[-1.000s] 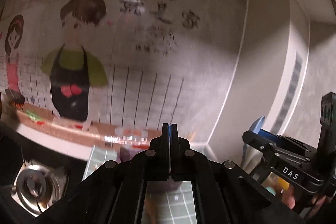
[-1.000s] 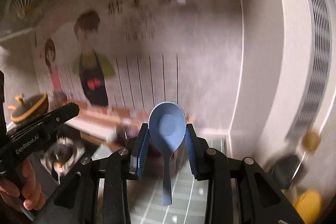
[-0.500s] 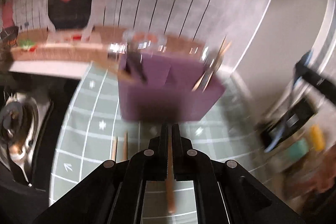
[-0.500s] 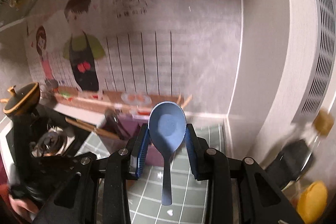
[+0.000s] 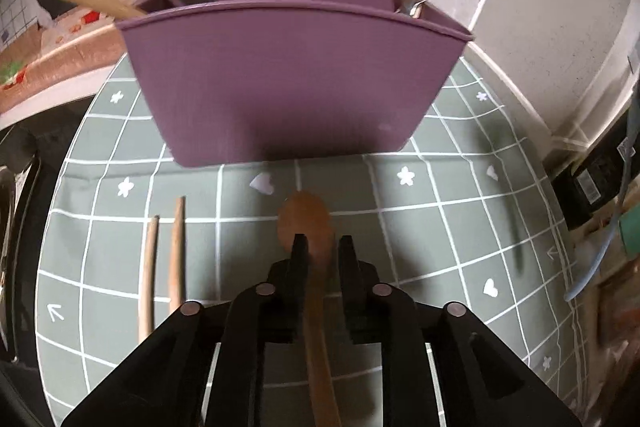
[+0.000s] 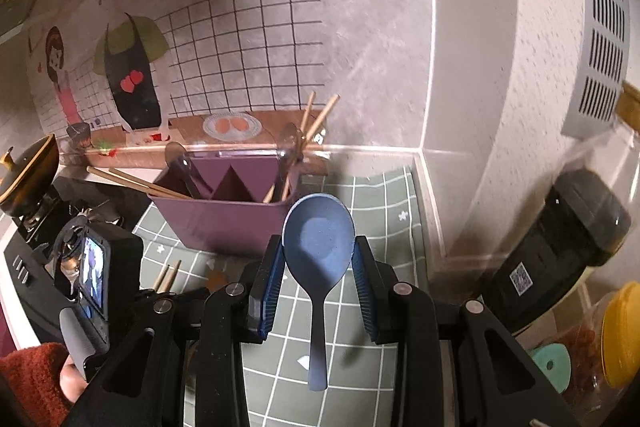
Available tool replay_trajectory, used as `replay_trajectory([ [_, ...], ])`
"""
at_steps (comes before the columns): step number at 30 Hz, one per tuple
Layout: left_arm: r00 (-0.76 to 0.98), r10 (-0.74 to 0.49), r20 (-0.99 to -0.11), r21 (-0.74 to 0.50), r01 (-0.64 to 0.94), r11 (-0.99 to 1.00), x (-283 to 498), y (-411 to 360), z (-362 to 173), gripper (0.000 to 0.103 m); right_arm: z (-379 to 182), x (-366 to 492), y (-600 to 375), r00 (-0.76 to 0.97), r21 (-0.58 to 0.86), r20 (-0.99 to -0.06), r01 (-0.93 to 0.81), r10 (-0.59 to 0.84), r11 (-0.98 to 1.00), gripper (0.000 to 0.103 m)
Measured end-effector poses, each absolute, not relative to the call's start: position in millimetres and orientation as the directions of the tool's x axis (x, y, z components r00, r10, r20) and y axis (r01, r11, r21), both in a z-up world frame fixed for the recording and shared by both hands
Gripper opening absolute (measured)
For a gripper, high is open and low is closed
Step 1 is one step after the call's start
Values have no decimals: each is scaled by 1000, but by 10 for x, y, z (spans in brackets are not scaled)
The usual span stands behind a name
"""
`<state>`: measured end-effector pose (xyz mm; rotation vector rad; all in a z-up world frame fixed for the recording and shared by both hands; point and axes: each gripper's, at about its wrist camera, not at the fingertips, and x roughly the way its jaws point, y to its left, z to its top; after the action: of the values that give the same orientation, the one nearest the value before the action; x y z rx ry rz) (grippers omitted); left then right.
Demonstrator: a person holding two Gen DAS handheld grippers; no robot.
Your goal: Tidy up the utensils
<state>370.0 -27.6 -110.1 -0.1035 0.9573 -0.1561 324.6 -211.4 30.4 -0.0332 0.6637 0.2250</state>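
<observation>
Left tongs (image 5: 322,247) parted astride wooden spoon (image 5: 310,251), bowl toward purple caddy (image 5: 296,79), right tongs (image 6: 319,259) clamping blue spoon (image 6: 319,259) bowl-up, handle hanging.

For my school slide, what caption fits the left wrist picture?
Open left gripper straddles a brown wooden spoon before the purple plastic utensil caddy.

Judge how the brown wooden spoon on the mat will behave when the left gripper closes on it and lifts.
The wooden spoon looks rigid, so it should lift without flexing. The left gripper straddles its neck near the bowl, leaving the long handle behind; it may pivot once raised. Lying flat on the mat, it seems unlikely to roll.
</observation>
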Motion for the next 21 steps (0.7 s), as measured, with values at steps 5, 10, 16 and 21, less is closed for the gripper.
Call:
replay_trajectory([
  [5,565,-192,-803,-164,100,981,3735,-333,-1128,28,263,3270,-2144,755,54,-624,-216,202,975,31],
  [10,597,-151,-788,-147,55,988,3732,-271,-1123,28,252,3245,-2148,759,45,-620,-215,196,976,31],
  [16,591,-233,-772,-252,52,966,3674,-87,-1135,32,212,3219,-2181,755,57,-624,-213,201,975,31],
  [21,574,-239,-783,-240,76,968,3651,-137,-1114,34,188,3173,-2193,755,63,-624,-207,200,976,31],
])
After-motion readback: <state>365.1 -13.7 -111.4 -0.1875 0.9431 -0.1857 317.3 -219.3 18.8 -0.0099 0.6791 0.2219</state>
